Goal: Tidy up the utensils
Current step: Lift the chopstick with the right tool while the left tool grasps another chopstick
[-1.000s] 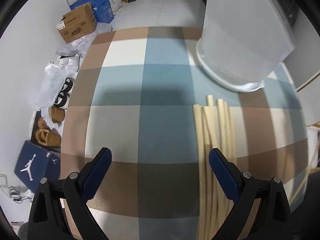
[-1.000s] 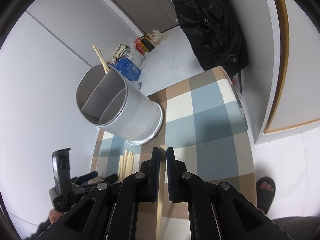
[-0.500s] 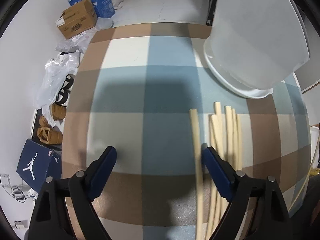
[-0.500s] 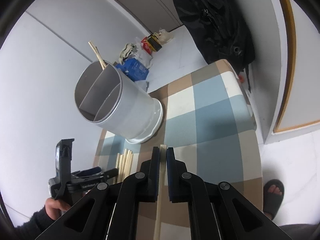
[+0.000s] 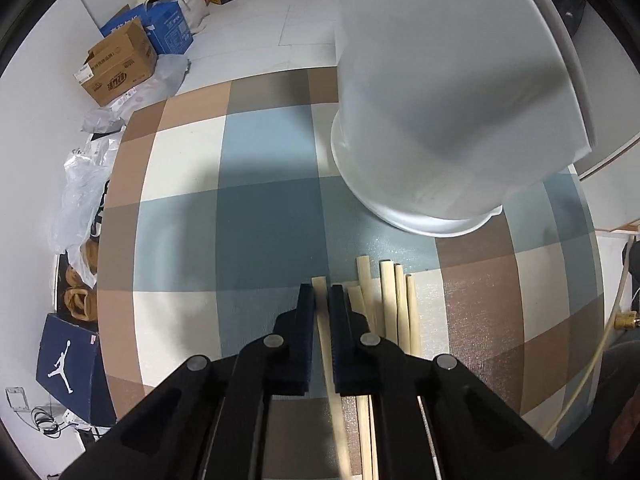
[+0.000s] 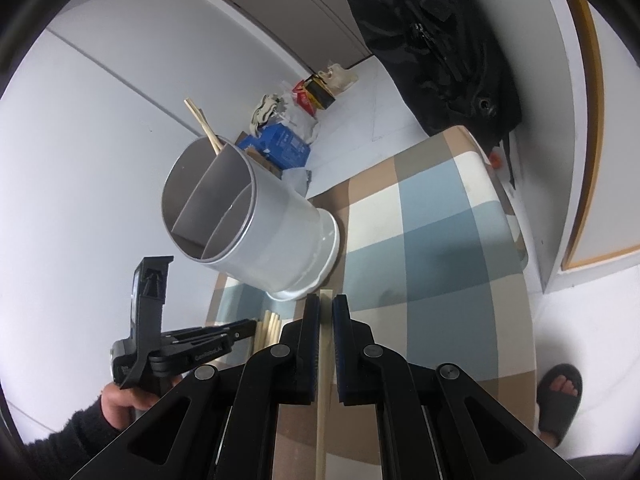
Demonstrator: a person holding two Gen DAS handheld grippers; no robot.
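A pale wooden chopstick (image 5: 326, 344) lies pinched between the pads of my left gripper (image 5: 321, 292), which is shut on it just above the checked tablecloth (image 5: 260, 220). Several more chopsticks (image 5: 390, 304) lie side by side right of it. The grey utensil holder (image 5: 440, 100) towers just beyond them. My right gripper (image 6: 326, 304) is shut on another chopstick (image 6: 323, 400), held above the table. In the right wrist view the divided holder (image 6: 272, 232) has two chopsticks (image 6: 202, 120) standing in its far compartment. The left gripper (image 6: 252, 326) shows at lower left, in a person's hand (image 6: 120, 400), its tips at the loose chopsticks (image 6: 270, 326).
On the floor to the left are a cardboard box (image 5: 116, 68), plastic bags (image 5: 80, 184) and a blue shoe box (image 5: 66, 364). A black jacket (image 6: 432, 40) hangs by the table's far end. A foot in a black slipper (image 6: 560, 396) stands right of the table.
My left gripper moved right over the leftmost chopstick and closed from wide open onto it. The right gripper kept its chopstick and hardly moved.
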